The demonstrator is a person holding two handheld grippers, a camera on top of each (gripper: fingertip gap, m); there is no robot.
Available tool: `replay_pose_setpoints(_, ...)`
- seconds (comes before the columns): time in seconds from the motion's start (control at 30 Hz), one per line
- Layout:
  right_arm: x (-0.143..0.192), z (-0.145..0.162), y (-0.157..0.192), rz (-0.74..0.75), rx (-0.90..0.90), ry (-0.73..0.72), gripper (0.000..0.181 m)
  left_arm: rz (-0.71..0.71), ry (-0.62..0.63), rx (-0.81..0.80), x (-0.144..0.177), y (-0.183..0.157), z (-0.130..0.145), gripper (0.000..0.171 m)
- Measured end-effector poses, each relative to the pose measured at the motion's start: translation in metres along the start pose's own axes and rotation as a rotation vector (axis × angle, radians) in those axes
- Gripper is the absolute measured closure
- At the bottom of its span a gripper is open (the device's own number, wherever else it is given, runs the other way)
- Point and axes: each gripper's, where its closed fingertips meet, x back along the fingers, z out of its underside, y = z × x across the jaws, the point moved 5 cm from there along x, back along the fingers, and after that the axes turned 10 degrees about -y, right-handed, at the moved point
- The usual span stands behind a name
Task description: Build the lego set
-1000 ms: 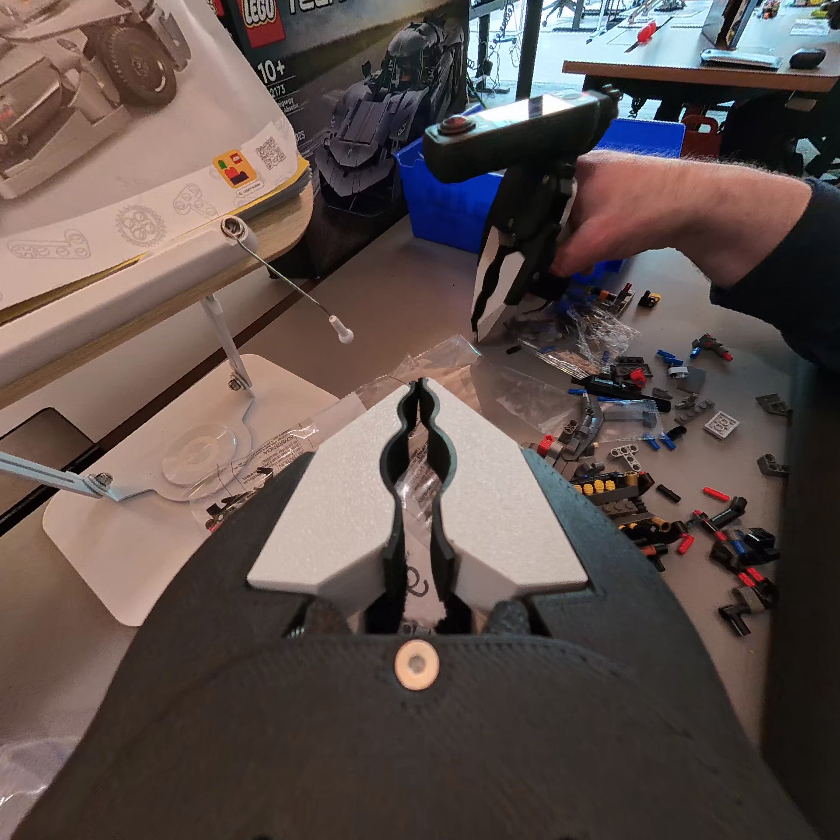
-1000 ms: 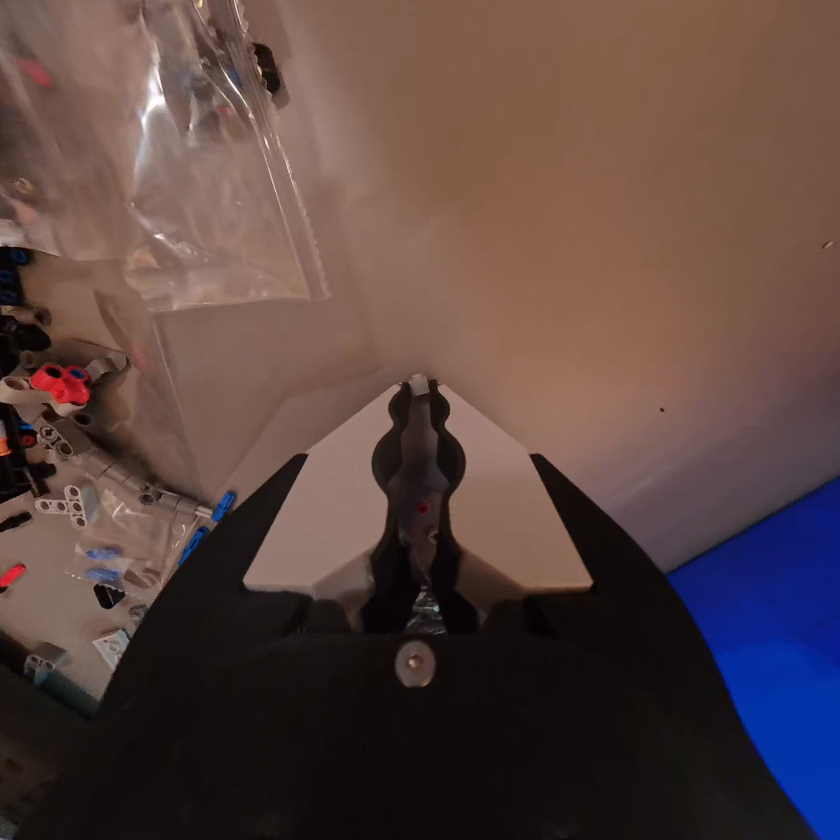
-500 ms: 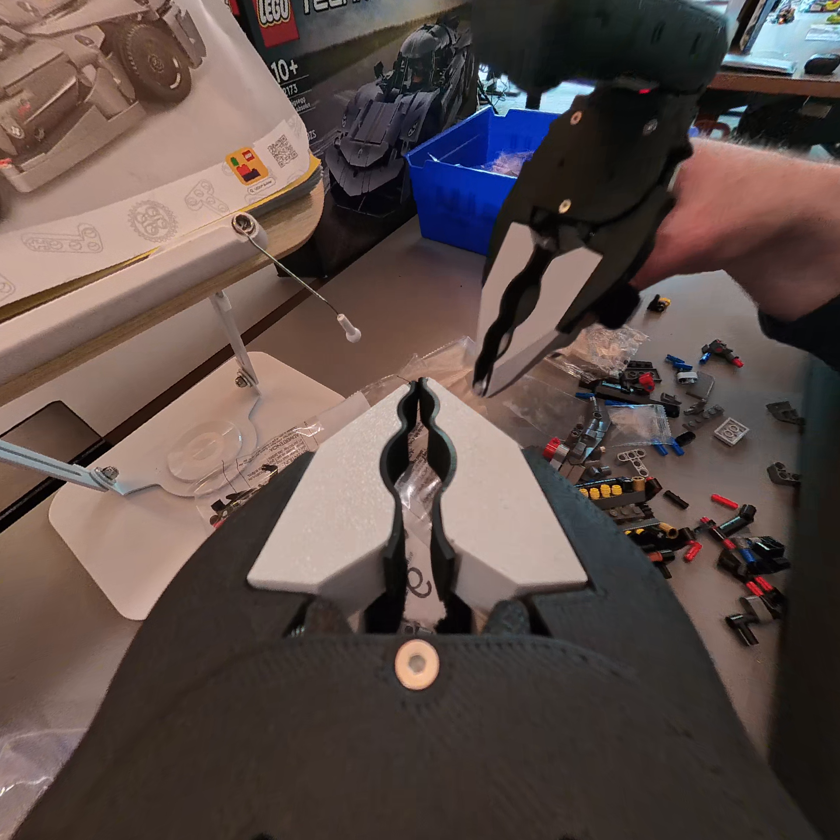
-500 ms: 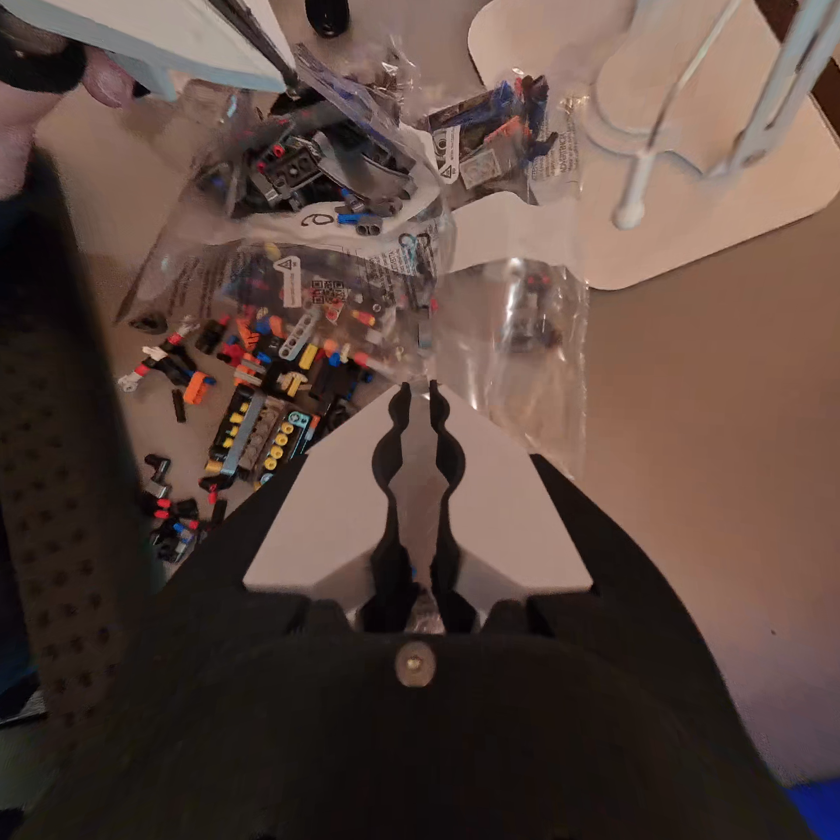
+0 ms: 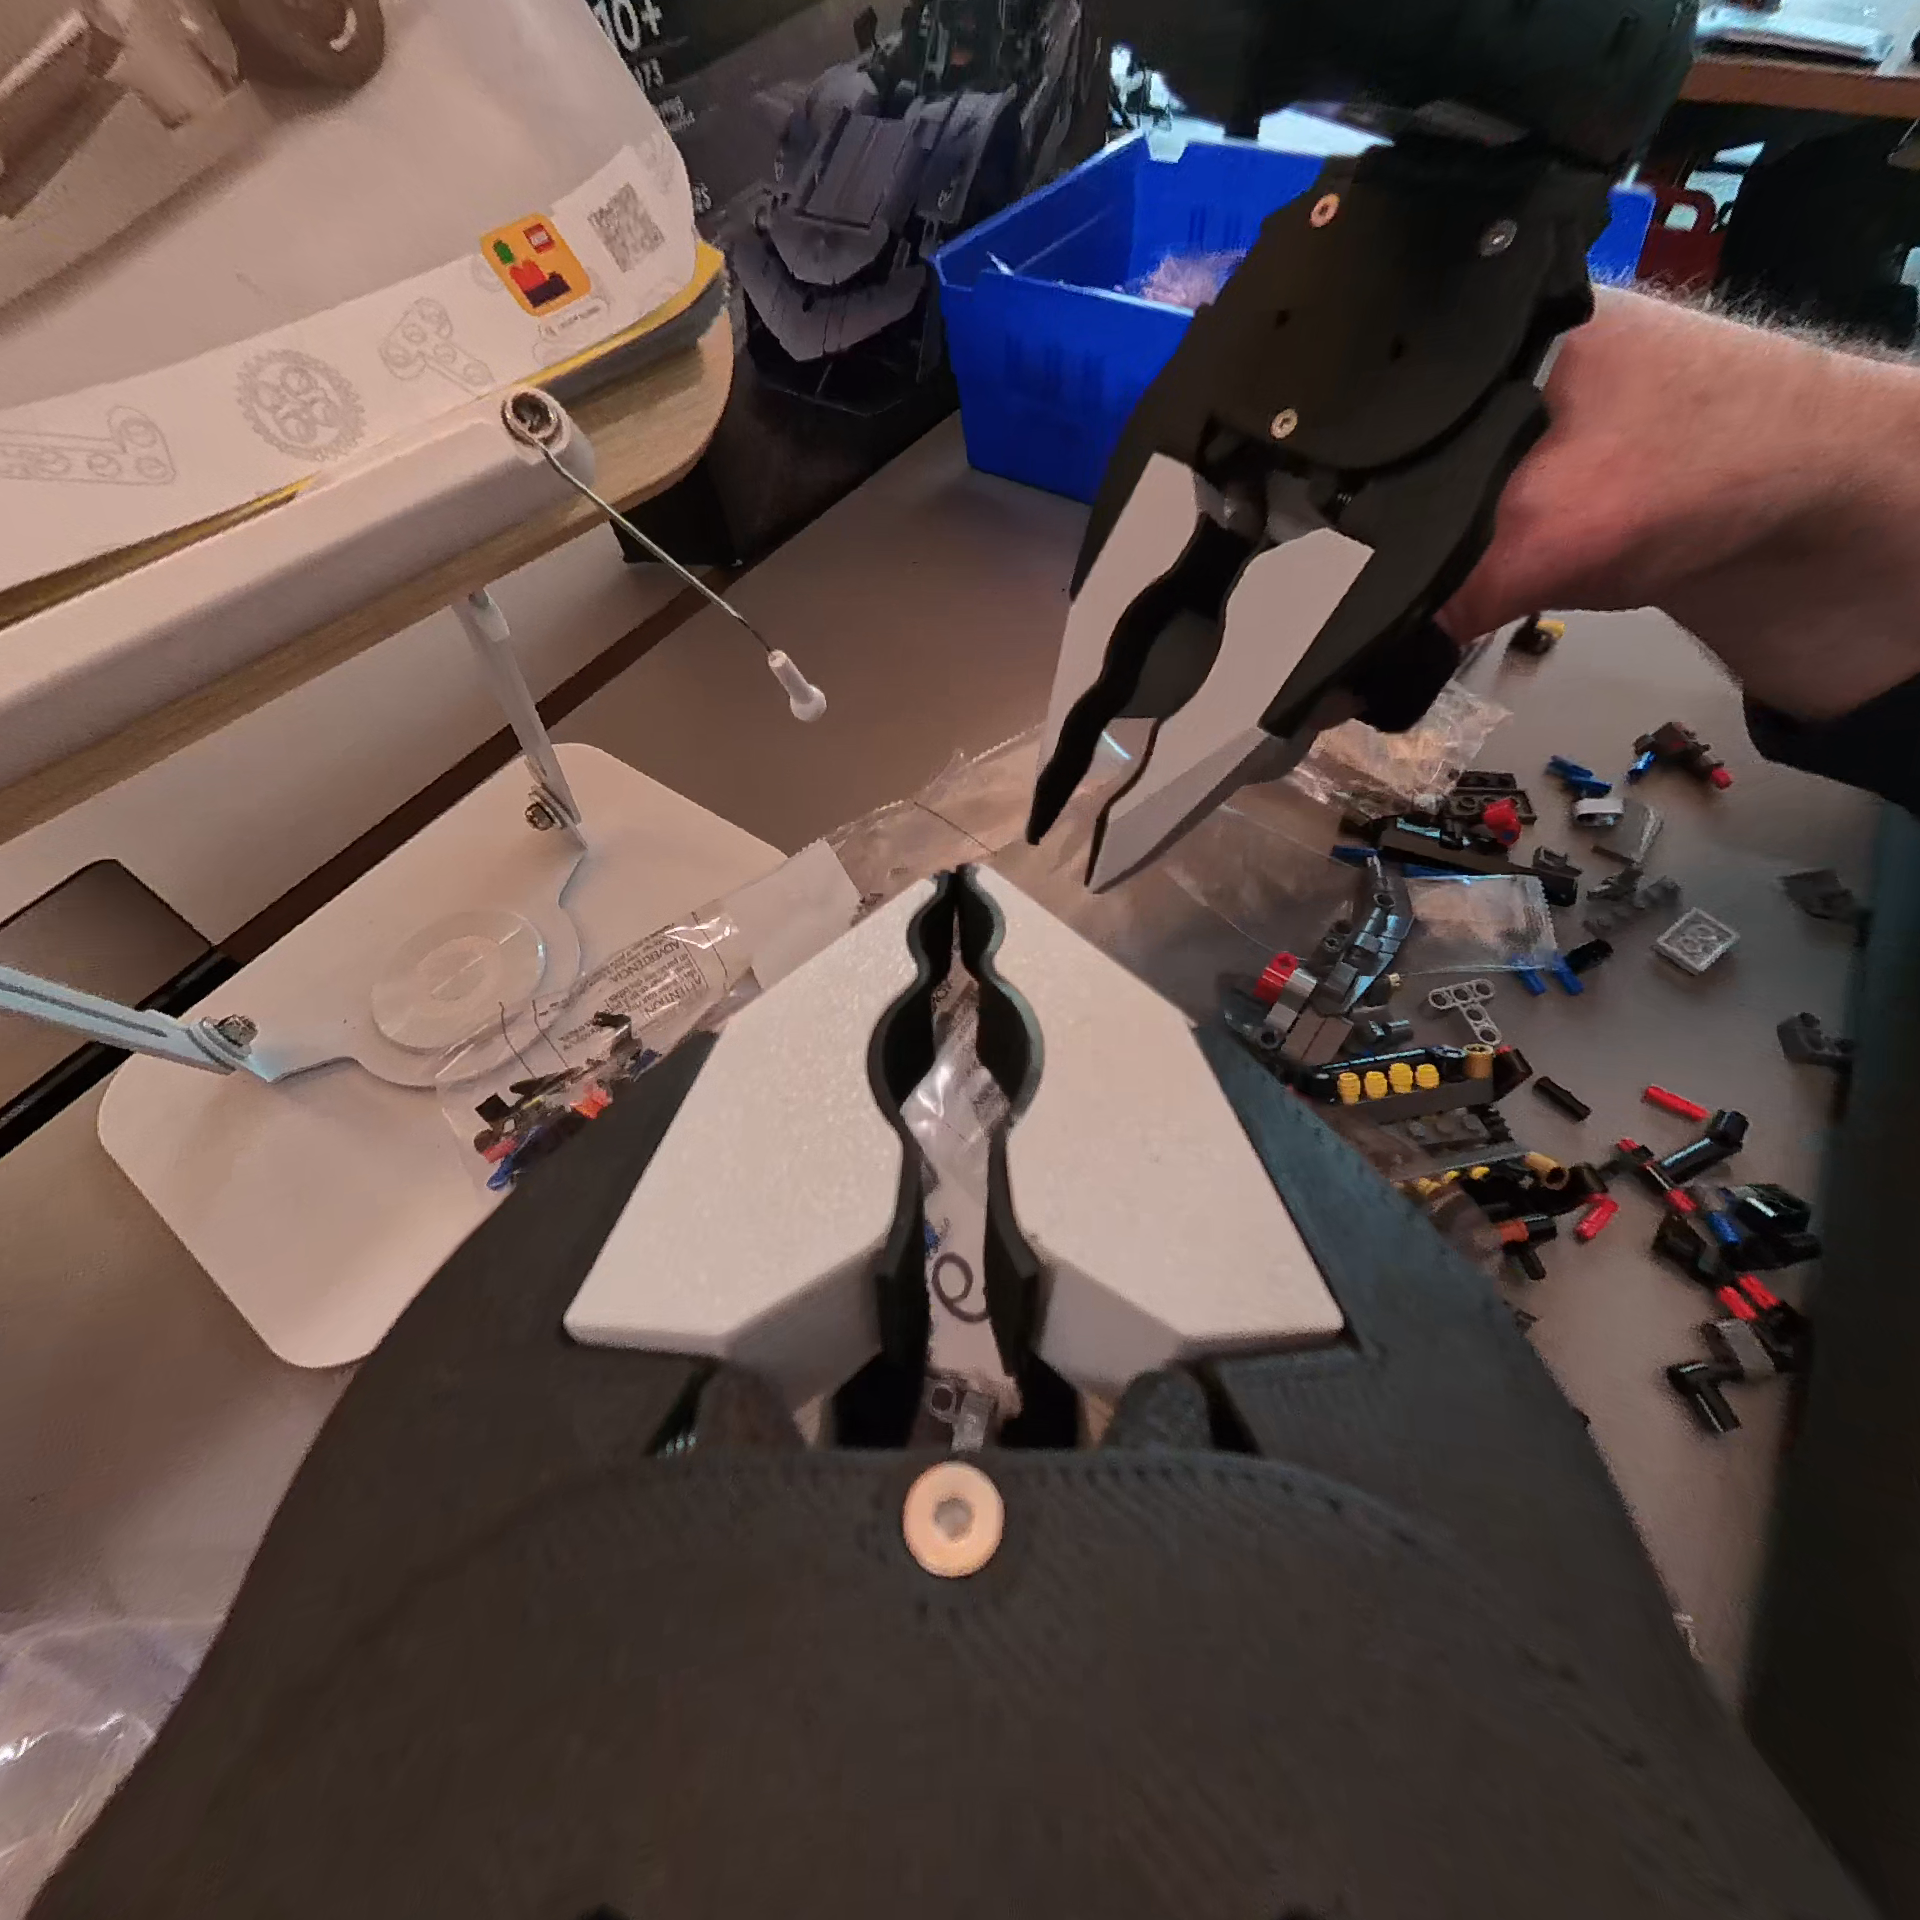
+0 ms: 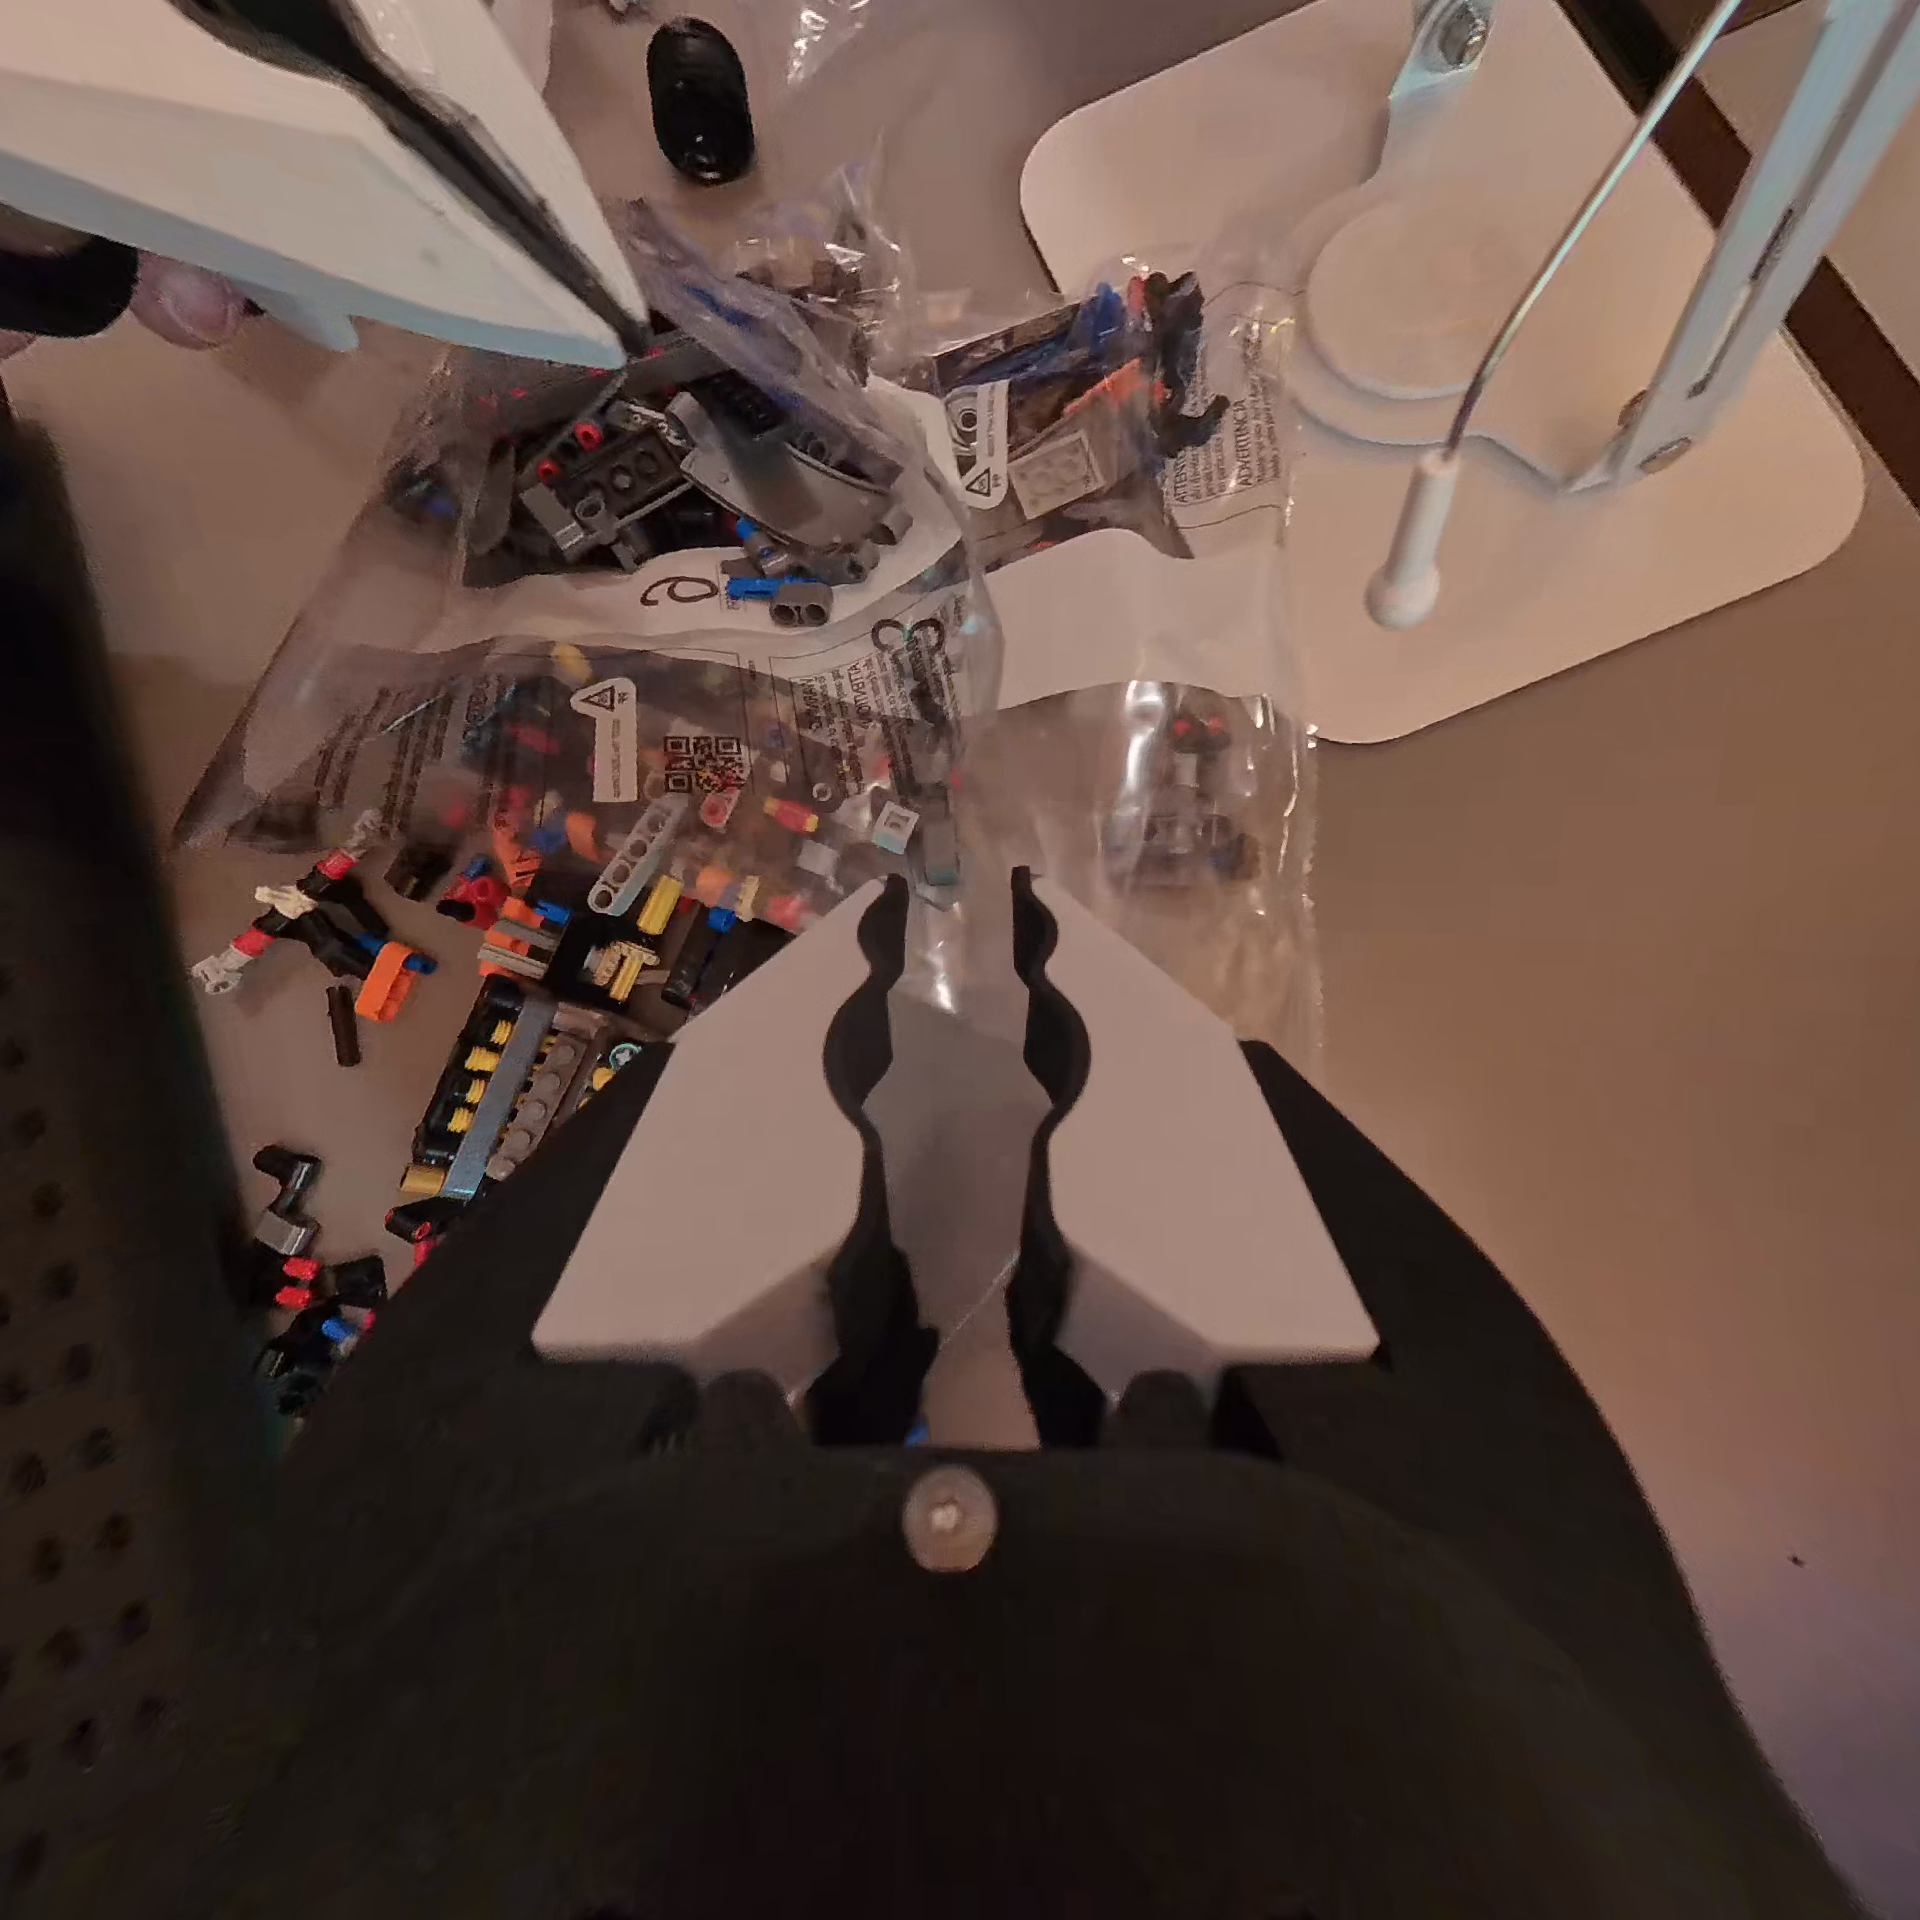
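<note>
My left gripper [image 5: 958,878] is shut on a clear plastic bag [image 5: 961,1112] of grey and black lego pieces. The right wrist view shows it pinching that bag [image 6: 727,436] at the top left [image 6: 623,343]. My right gripper [image 6: 958,883] is open and empty, its fingers just above a second clear bag [image 6: 675,769] of small coloured pieces. It also shows in the left wrist view [image 5: 1070,857], pointing down just beyond my left fingertips. A partly built black and grey assembly with yellow pins [image 5: 1392,1081] lies among loose pieces [image 5: 1714,1226].
An instruction booklet [image 5: 260,260] rests on a white stand whose base plate [image 5: 312,1195] lies left of the bags, with a thin page-holder rod [image 5: 686,582]. A blue bin [image 5: 1070,312] and the set's box [image 5: 883,208] stand behind. A black tyre [image 6: 698,99] lies farther off. The gap from one gripper's tips to the other's is roughly 9 centimeters.
My right gripper came from beside the blue bin, where it was shut, over to the bags, and its jaws opened. My left gripper stayed shut on its bag.
</note>
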Motion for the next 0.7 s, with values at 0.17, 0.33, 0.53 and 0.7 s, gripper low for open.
replay_pose_setpoints(0.17, -0.011, 0.008, -0.009, 0.091, 0.033, 0.056, 0.154, -0.008, 0.077, -0.041, -0.007, -0.001, 0.011, 0.171)
replay_pose_setpoints(0.33, -0.027, 0.006, -0.007, 0.059, 0.033, 0.023, 0.161, -0.007, 0.073, -0.031, -0.007, -0.001, 0.011, 0.171)
replay_pose_setpoints(0.53, -0.018, -0.009, -0.005, 0.035, 0.001, -0.08, 0.181, 0.023, 0.086, -0.031, -0.005, -0.005, 0.01, 0.169)
replay_pose_setpoints(0.7, -0.004, -0.016, -0.003, 0.024, 0.003, -0.14, 0.181, 0.086, 0.147, -0.022, -0.01, -0.015, 0.019, 0.159)
